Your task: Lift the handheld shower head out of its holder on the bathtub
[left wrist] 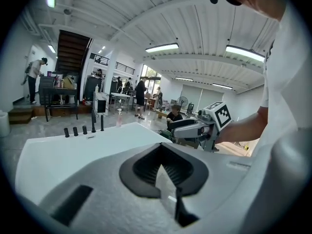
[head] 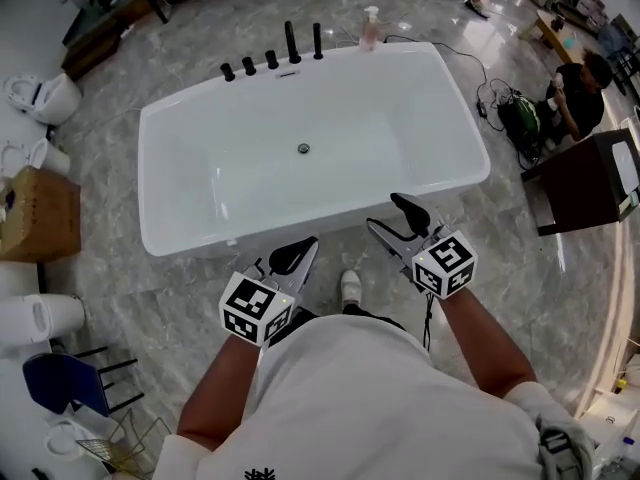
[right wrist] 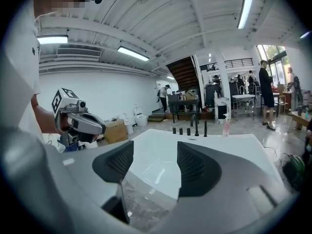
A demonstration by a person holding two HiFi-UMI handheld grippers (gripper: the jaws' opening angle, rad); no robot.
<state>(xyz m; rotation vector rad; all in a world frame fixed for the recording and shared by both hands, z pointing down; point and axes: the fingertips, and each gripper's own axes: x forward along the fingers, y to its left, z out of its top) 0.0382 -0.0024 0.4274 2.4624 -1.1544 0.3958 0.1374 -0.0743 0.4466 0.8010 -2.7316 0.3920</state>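
Note:
The white bathtub (head: 180, 233) lies across my front. On its far rim stand three short black knobs (head: 249, 66) and two tall black uprights (head: 292, 43) (head: 318, 40); I cannot tell which of these is the shower head. They also show as uprights (right wrist: 196, 126) in the right gripper view and uprights (left wrist: 102, 122) in the left gripper view. My left gripper (head: 295, 256) (left wrist: 161, 147) hangs over the floor before the near rim, its pads together and nothing in them. My right gripper (head: 400, 223) (right wrist: 155, 150) is open and empty at the near rim. Both are far from the fixtures.
A pink bottle (head: 371, 28) stands on the far rim's right end. A seated person (head: 578, 90), cables (head: 495, 98) and a dark table (head: 590, 183) are on the right. A cardboard box (head: 40, 213), toilets (head: 45, 98) and a blue chair (head: 60, 383) line the left.

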